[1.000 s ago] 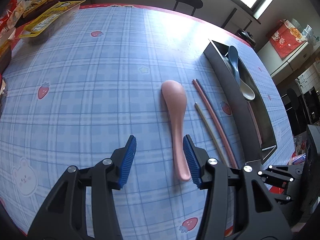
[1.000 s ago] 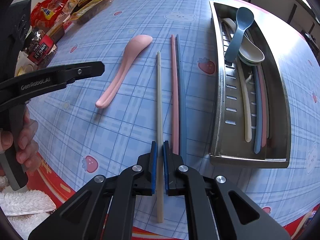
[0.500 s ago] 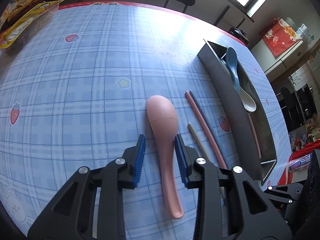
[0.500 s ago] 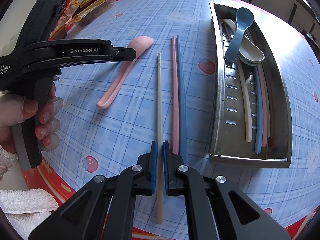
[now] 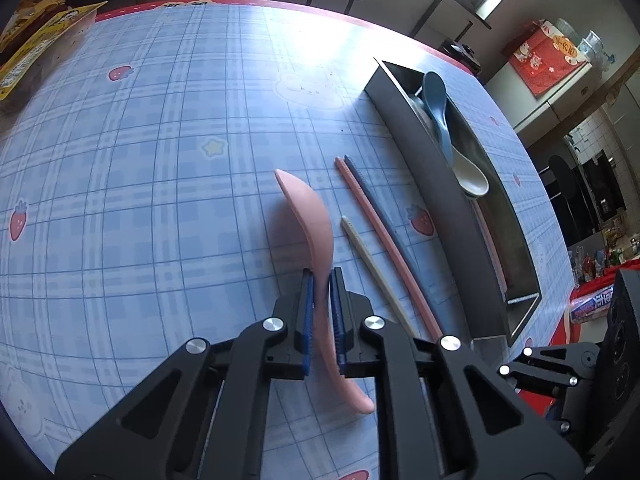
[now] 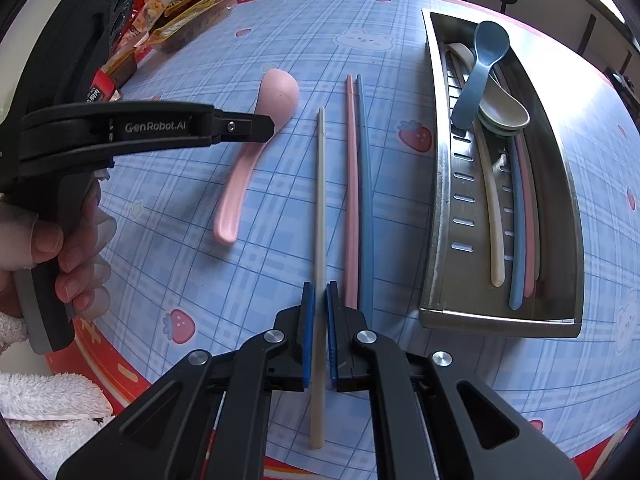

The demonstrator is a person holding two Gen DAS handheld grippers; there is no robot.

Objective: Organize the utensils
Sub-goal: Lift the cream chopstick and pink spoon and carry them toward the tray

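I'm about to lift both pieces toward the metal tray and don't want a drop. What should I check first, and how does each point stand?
1. Left claw shut on the pink spoon: ok.
2. Grip sits on the spoon's handle, bowl ahead of the pads: ok.
3. Right claw shut on the beige chopstick: ok, pads flank it closely.
4. Chopstick held near its balance point: not ok, most of it sticks out forward.
5. Free room in the tray: ok, beside the spoons and chopsticks inside.
6. Grip firmness: cannot tell.
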